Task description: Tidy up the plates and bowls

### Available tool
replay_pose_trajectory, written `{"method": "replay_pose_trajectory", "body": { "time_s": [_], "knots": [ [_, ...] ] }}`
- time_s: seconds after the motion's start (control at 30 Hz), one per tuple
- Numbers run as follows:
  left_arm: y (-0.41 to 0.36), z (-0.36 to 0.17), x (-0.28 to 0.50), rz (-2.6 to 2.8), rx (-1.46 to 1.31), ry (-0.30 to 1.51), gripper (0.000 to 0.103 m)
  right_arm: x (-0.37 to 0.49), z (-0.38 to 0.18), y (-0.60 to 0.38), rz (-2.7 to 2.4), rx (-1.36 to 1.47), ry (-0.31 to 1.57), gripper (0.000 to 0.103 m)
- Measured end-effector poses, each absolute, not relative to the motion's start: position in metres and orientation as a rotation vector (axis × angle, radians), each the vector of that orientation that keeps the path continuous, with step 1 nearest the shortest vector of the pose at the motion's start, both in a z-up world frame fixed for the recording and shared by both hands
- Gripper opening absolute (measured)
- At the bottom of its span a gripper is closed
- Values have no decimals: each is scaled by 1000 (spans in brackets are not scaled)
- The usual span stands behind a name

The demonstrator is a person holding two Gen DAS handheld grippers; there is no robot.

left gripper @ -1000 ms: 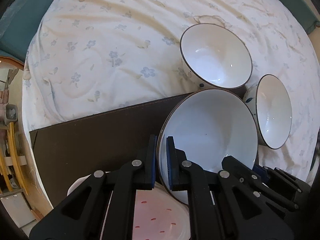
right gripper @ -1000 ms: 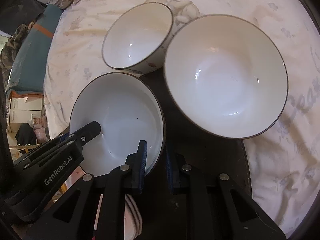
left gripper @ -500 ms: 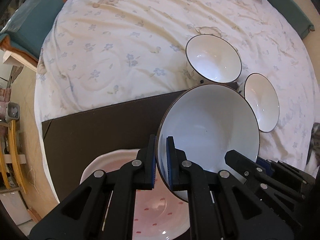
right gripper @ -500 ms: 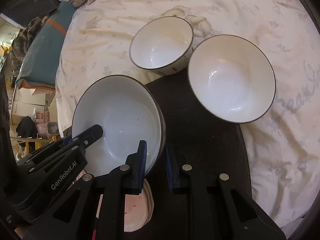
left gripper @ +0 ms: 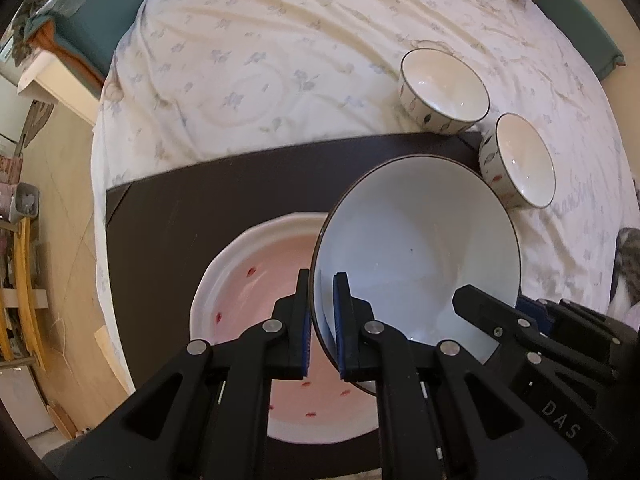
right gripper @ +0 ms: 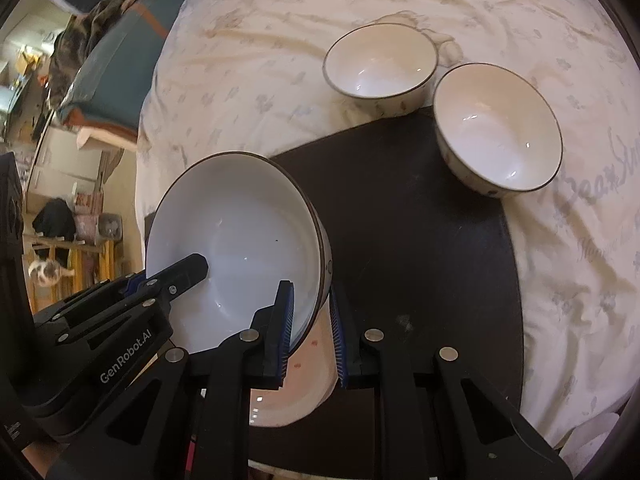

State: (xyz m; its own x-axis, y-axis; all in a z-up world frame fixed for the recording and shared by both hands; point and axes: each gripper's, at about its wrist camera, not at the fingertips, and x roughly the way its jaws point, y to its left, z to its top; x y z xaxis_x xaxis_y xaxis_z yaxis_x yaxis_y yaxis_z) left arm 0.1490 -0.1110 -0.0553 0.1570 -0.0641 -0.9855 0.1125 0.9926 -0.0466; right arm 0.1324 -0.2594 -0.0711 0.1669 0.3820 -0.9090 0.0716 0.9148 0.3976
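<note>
While both of our grippers are gripping the large white bowl (left gripper: 416,248) by opposite sides of its dark rim, we are holding it in the air, tilted, above the pink plate (left gripper: 256,276). Our left gripper (left gripper: 322,320) is pinching the rim with its jaws nearly closed, one blue pad inside the bowl and one outside. Our right gripper (right gripper: 310,324) is doing likewise on the facing side, its jaws standing slightly wider, with the bowl wall between the pads.

We are seeing the pink plate, dotted with small red marks, lying on a dark brown mat (left gripper: 224,200) that is spread over the near edge of the bed (left gripper: 280,60). The large bowl is overlapping the plate's right part in the left wrist view.

Two smaller white bowls with dark rims and painted outsides are sitting at the mat's far right corner. One small bowl (right gripper: 380,66) is resting on the floral bedsheet just beyond the mat's far edge; the other small bowl (right gripper: 498,128) is sitting at the mat's right edge, partly on the sheet. They are standing just beside each other, both upright.

A teal cushion (right gripper: 112,84) is lying along the bed's left side.
</note>
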Motion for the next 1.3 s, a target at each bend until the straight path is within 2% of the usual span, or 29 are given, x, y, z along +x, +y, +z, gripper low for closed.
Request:
{"method": "replay_pose_trajectory", "body": {
  "time_s": [0.5, 1.0, 1.3],
  "knots": [
    [-71, -80, 114, -164, 6, 1451, 8, 97, -88, -217, 275, 309, 1437, 20],
    [-52, -108, 117, -218, -125, 1490, 8, 96, -101, -214, 268, 305, 1432, 20],
    [-46, -112, 125, -182, -101, 1504, 8, 100, -117, -202, 294, 282, 1478, 20]
  ]
}}
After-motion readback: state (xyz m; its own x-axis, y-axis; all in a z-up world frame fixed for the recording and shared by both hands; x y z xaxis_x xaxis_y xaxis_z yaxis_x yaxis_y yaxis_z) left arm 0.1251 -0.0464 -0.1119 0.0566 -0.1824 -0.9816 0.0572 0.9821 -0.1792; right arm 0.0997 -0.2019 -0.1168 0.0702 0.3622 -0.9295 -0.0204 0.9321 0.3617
